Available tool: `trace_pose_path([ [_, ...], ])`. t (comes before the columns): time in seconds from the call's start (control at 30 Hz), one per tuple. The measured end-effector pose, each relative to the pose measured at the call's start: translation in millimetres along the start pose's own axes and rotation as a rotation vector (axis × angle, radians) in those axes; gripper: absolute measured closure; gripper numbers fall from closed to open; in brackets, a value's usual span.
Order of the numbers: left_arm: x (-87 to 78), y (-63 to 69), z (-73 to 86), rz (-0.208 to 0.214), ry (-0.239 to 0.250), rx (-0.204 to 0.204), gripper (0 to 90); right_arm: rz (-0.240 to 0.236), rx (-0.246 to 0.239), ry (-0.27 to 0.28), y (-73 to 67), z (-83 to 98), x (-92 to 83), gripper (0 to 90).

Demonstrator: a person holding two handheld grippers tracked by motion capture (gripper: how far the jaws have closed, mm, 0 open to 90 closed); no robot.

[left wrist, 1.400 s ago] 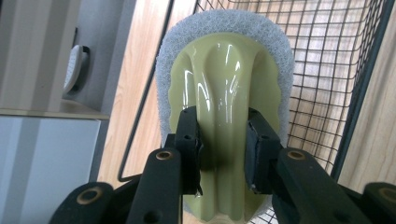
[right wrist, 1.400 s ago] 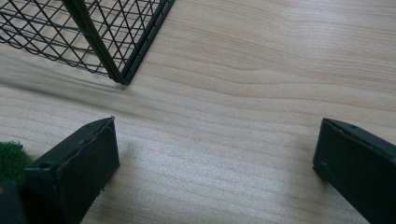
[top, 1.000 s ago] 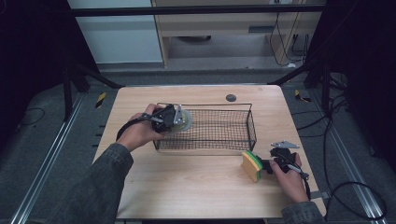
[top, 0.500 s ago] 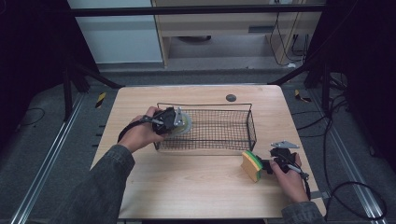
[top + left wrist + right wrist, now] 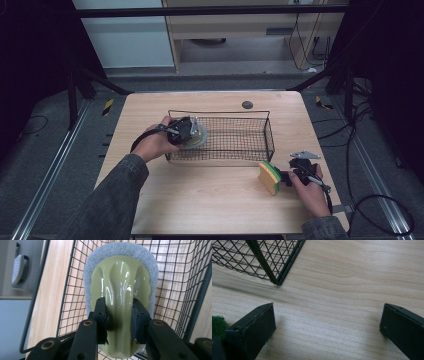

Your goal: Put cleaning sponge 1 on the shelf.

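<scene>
You are holding the scrubber (image 5: 121, 295) clamped in your left tool (image 5: 119, 315) inside the basket (image 5: 267, 135); next, release it. Right tool (image 5: 327, 325) is gaping, empty.

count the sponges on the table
2: a round pale sponge gripped by the left gripper in the basket, a yellow-green sponge by the right gripper.
</scene>
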State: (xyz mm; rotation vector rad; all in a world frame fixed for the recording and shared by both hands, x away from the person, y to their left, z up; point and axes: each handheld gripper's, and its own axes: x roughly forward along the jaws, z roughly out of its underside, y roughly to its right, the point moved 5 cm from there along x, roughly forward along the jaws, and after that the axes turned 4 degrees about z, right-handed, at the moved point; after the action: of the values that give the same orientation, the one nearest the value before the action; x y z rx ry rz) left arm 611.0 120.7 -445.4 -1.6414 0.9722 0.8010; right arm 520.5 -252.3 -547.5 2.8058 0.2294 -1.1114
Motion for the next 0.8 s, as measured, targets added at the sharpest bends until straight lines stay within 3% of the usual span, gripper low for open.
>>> trace_pose_path([
  [0.47,11.3,2.0,4.6,0.050,-0.038,-0.005,70.0,-0.004,-0.008,0.002,0.1,1.2,-1.1,0.5],
  [0.8,13.6,3.2,5.7,0.075,-0.037,-0.018,69.8,-0.005,-0.007,0.001,0.1,1.3,-1.2,0.4],
])
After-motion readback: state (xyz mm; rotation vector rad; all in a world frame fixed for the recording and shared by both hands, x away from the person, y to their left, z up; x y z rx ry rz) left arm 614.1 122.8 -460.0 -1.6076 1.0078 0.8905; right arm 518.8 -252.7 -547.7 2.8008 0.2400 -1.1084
